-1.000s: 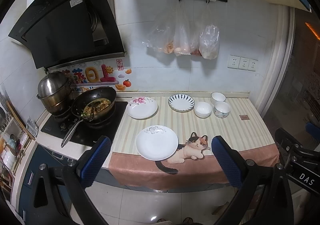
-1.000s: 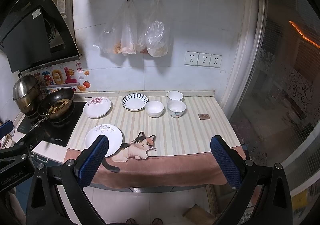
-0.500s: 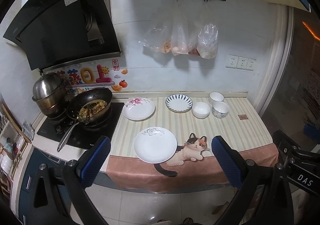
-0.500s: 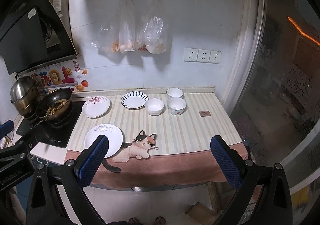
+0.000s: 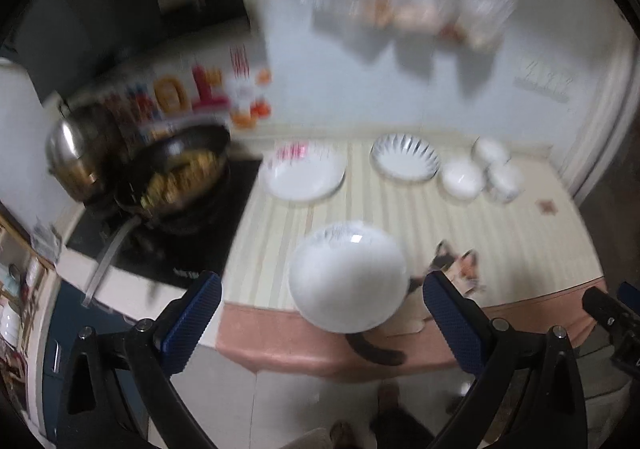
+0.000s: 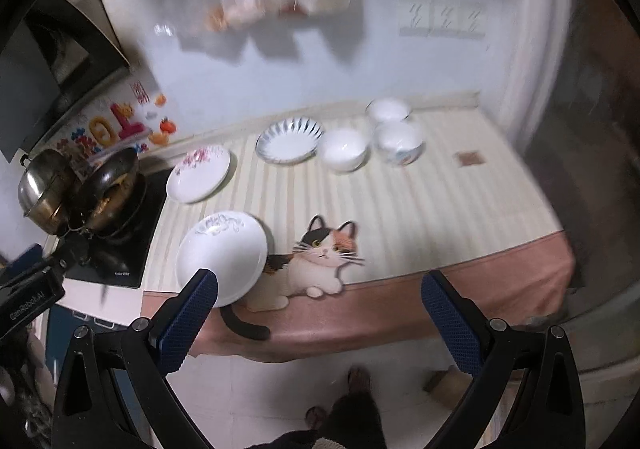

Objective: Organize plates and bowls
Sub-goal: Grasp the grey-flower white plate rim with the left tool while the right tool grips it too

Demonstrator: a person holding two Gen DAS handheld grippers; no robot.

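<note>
Only the wok (image 5: 182, 173) holds food; plates (image 6: 222, 257) and bowls (image 6: 344, 149) sit bare.

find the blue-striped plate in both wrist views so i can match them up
Left wrist view: the white plate with blue radiating stripes sits upper centre-right, at the back of the counter, right of the white plate with pink flowers.
Right wrist view: it sits upper centre, just left of the plain white bowl.
Shared landmark: the calico cat picture on the mat, by the front edge in both.
</note>
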